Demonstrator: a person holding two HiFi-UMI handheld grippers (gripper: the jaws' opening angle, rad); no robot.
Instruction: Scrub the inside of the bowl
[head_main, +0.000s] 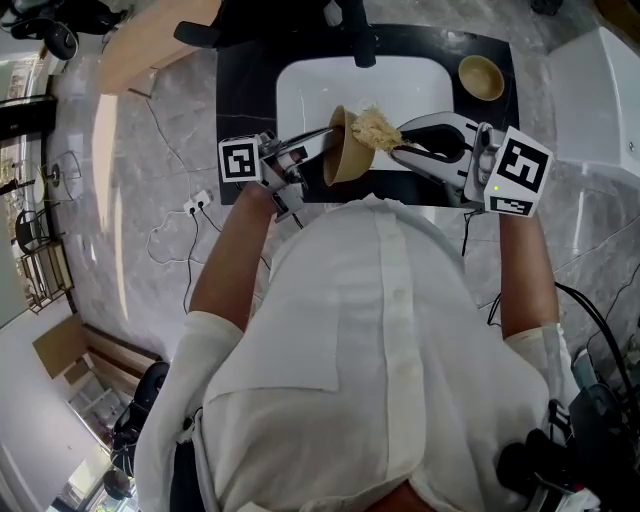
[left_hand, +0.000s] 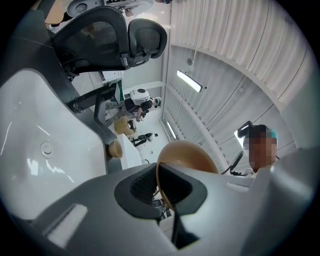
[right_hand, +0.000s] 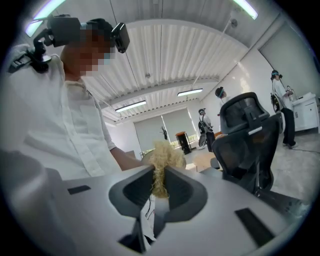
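Sink (head_main: 300, 90) is the reference: white basin set in a black counter (head_main: 240, 70), with the person's torso covering the counter's near edge. The bowl (head_main: 345, 150) is held in the air over the near side of the sink, tipped on edge with its mouth turned toward the right gripper (head_main: 400, 143). The left gripper (head_main: 325, 137) comes in from the sink's left, and its jaws are nearly closed, pinching the bowl's rim; the left gripper view shows the thin wall clamped edge-on between the pads (left_hand: 170, 187). The right gripper, from the sink's right, is clamped on a pale fibrous scrubber (head_main: 377, 128) whose tuft sits at the bowl's mouth. My read is that we're in the scrubbing step, either mid-stroke or just at entry. The next move needs the scrubber pushed down into the cavity and swept around the inner wall, while the left gripper keeps the rim pinch firm enough that the bowl doesn't pivot. Can't confirm that the scrubber touches the inner surface, since the bowl's inside faces away from the head view and the tuft blocks the right gripper view. How clean the inside is can't be seen either. A dark shape at the sink's far edge could be a tap or part of a chair; I can't tell which. A second bowl (head_main: 481, 77) sits on the counter at the sink's far right, well apart.
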